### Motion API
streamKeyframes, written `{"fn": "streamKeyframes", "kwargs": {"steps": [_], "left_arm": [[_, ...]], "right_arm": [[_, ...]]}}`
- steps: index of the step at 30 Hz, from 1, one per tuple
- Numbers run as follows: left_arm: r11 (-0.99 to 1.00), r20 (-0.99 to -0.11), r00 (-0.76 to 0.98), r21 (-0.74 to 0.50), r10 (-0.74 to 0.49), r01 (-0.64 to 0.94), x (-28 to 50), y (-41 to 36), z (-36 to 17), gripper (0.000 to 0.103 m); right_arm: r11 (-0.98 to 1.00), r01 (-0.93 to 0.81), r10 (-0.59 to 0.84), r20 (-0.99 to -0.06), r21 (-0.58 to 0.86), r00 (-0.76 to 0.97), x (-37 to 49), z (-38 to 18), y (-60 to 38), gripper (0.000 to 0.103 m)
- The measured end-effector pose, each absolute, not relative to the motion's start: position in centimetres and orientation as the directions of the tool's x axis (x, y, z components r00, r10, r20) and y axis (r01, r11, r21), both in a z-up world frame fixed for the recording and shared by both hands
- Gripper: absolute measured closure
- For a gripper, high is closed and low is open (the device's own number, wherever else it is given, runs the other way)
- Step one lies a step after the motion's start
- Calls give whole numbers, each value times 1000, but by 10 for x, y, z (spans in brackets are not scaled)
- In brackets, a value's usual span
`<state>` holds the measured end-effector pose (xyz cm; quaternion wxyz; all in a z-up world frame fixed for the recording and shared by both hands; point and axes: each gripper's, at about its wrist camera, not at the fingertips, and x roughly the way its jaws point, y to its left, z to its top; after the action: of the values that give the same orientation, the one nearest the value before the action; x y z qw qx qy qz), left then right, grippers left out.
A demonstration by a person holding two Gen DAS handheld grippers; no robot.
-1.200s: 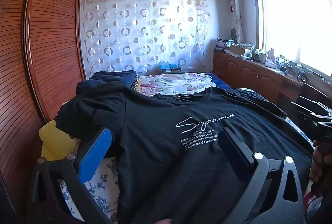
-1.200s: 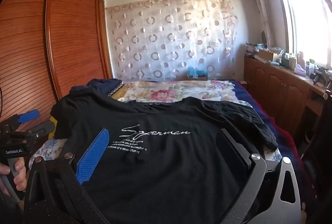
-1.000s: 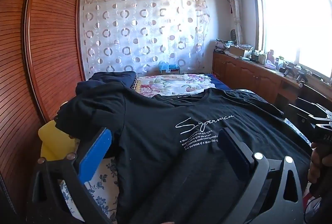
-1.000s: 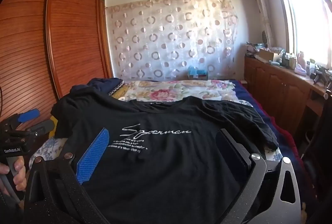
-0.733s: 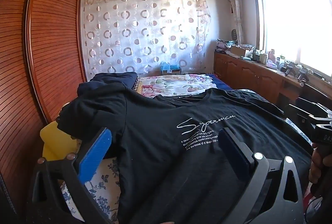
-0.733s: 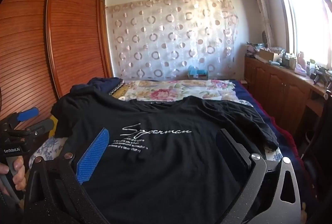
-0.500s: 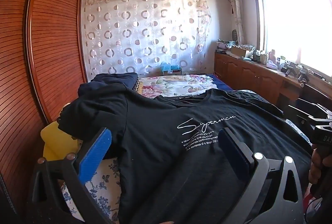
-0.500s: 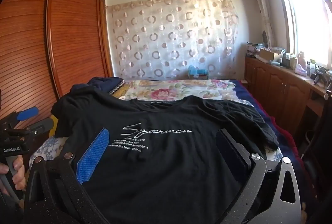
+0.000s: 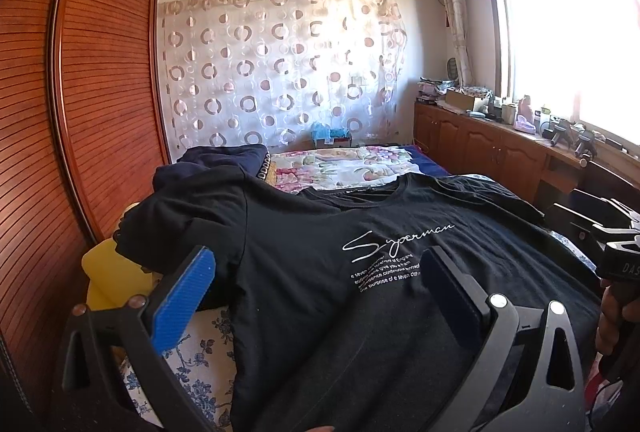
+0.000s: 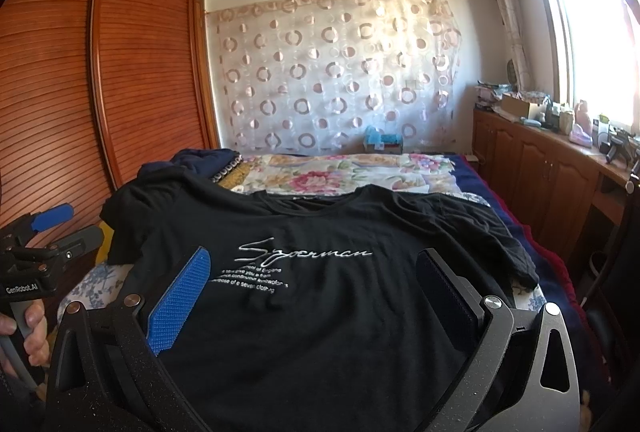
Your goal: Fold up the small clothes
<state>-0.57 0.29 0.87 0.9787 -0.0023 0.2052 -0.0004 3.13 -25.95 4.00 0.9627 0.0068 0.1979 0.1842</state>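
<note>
Shirt (image 10: 320, 312), black, lies spread flat and face up at the bed's (image 10: 344, 167) near edge, no fold made yet, with left gripper (image 9: 316, 296) and right gripper (image 10: 312, 292) both spread wide and empty above it.

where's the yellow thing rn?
In the left wrist view, the yellow object sits at the bed's left edge by the wooden wardrobe, partly under the black T-shirt sleeve.
</note>
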Motion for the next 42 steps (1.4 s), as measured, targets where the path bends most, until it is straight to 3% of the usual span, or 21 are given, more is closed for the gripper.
{"fn": "streamKeyframes", "kwargs": {"steps": [42], "left_arm": [[1000,-394,919,5,2,0,-8,2,13,0]], "right_arm": [[932,-352,357,-379,84,854,31,38,-257,0]]}}
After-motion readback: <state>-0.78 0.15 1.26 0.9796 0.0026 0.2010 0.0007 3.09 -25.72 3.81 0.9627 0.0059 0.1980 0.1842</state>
